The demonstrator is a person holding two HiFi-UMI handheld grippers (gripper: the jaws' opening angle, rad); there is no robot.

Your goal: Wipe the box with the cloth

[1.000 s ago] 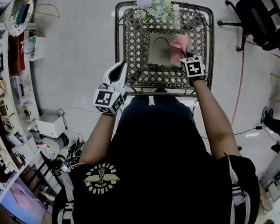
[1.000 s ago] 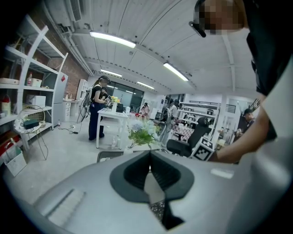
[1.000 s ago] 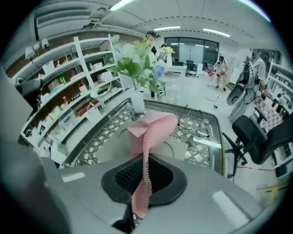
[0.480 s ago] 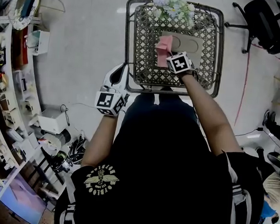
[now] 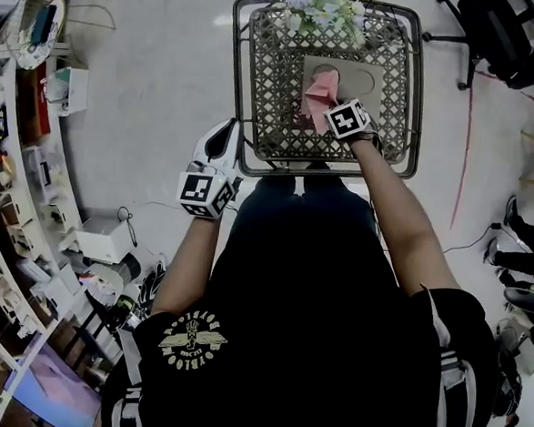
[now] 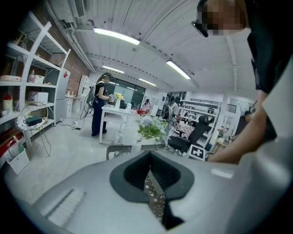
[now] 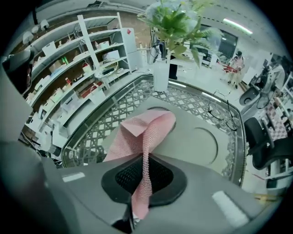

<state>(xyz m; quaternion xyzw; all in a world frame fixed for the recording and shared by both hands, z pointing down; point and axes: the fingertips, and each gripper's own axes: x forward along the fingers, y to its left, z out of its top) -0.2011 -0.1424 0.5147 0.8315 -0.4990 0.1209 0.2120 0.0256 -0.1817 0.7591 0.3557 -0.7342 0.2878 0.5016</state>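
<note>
**A:** What does the right gripper (image 7: 144, 172) hold?

**B:** Its fingers are clamped on the cloth (image 7: 143, 130), a pink piece with a waffle weave. A thin strip runs back between the pads. The rest fans out in a folded flap just ahead of the tips.

**A:** And the box (image 7: 197, 141)?

**B:** It is flat, pale grey and matte, with shallow round hollows pressed into its top. It lies under and ahead of those fingers, on a table (image 5: 272, 117) of metal lattice with a raised rim. The flap covers part of one hollow.

**A:** The left gripper (image 5: 223, 143)?

**B:** Its fingers are together on nothing, with the table's rim ahead of their tips. A white vase (image 7: 161, 75) of flowers stands beyond the box.
</note>
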